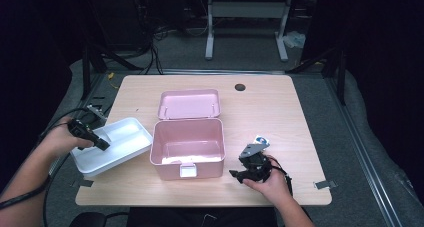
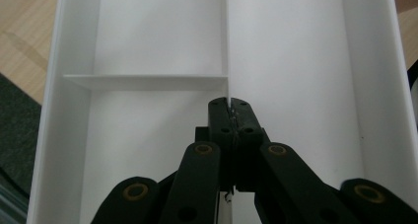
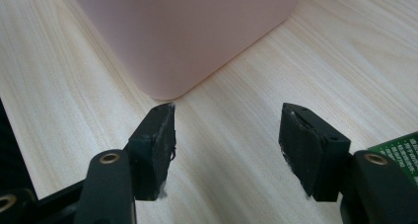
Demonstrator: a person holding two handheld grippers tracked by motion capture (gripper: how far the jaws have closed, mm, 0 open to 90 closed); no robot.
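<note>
Left gripper point(image 2: 230, 116) pinching tray point(image 2: 296, 46) divider point(image 2: 227, 46)

A lab setup here: pale wooden tabletop point(image 1: 280, 117) on grey carpet, black curtains around, cables point(image 1: 155, 52) trailing across the floor, bare desk frame point(image 1: 247, 24) behind.

White divided tray point(image 1: 122, 142): shallow, rectangular, plastic. Sits at table's left front edge, turned at an angle, one corner overhanging. Split lengthwise by a thin divider wall point(image 2: 228, 41); one half cut again by a cross wall point(image 2: 148, 81), giving two smaller compartments beside one long one. All compartments bare. Lengthwise divider pinched between closed jaws of left gripper point(image 2: 230, 108). Lies just left of pink box, not touching.
</note>
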